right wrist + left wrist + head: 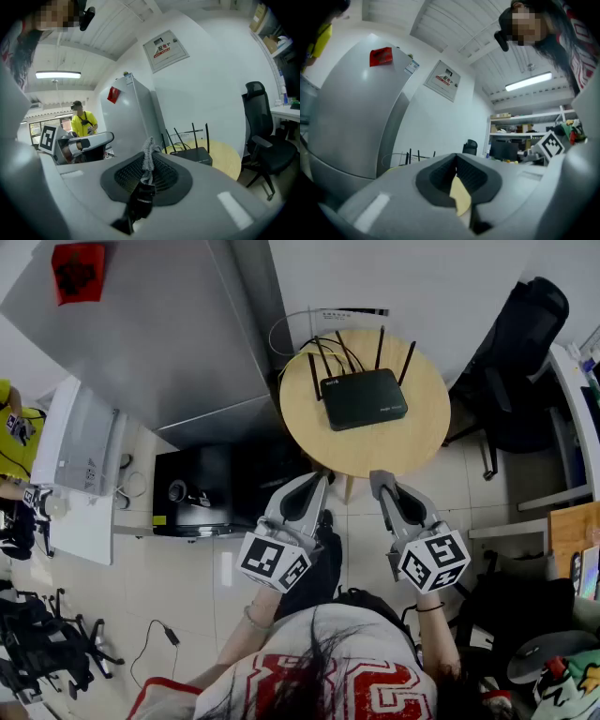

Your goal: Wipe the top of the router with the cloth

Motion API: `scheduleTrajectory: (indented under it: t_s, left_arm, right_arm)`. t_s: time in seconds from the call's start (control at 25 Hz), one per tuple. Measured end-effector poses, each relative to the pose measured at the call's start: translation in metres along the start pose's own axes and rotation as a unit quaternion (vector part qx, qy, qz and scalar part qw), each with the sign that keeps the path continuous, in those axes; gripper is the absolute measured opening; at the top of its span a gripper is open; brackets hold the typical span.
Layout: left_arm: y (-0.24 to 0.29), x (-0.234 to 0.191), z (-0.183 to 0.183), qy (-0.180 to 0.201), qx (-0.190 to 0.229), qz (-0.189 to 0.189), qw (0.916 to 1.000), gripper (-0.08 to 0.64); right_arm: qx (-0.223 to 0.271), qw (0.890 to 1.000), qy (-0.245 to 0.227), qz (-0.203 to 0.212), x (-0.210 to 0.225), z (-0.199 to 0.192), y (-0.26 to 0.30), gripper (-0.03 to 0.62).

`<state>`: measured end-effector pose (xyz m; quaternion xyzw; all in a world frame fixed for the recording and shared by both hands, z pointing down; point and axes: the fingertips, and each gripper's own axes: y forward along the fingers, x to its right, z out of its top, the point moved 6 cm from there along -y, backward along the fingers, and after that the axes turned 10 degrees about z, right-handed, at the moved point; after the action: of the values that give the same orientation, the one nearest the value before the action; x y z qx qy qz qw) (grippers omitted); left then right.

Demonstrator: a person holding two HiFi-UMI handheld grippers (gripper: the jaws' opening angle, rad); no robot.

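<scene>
Round tabletop (pixel 412 442) at top centre holds the router (pixel 364 398); right claw (pixel 381 481) clamps a sliver of cloth (pixel 149 157), left claw (pixel 321 481) a yellow scrap (pixel 461 196); thin grip might slip mid-wipe.

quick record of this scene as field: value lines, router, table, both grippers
router: black, antennas up, on the table, nothing touching it
table: round, wooden
right gripper: shut on a grey cloth, at the table's near edge
left gripper: shut on a yellow scrap, which can't be identified
wiping: not yet begun
</scene>
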<state>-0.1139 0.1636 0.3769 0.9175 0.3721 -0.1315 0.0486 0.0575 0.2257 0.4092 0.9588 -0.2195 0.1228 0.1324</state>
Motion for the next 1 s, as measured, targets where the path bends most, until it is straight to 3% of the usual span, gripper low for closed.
scheduleTrajectory:
  t_s: [0.2, 0.36, 0.56, 0.8, 1.0]
  left_arm:
    - [0.067, -0.043, 0.025, 0.014, -0.005, -0.029, 0.9995, 0.002]
    - [0.112, -0.074, 0.032, 0.004, 0.005, -0.036, 0.9993, 0.002]
    - [0.132, -0.095, 0.03, -0.022, -0.016, -0.006, 0.9996, 0.002]
    - [0.147, -0.11, 0.027, -0.024, -0.019, 0.014, 0.9994, 0.002]
    - [0.149, -0.122, 0.032, -0.016, -0.012, 0.073, 0.9971, 0.002]
  right_arm:
    - [-0.007, 1.0, 0.025, -0.002, 0.032, 0.022, 0.074, 0.035]
    - [-0.017, 0.999, 0.036, -0.003, 0.065, 0.037, 0.131, 0.035]
    - [-0.055, 0.996, 0.066, 0.006, 0.099, 0.03, 0.188, 0.035]
    - [-0.132, 0.988, 0.076, 0.002, 0.149, 0.002, 0.252, 0.035]
    - [-0.192, 0.978, 0.074, 0.022, 0.178, -0.028, 0.309, 0.035]
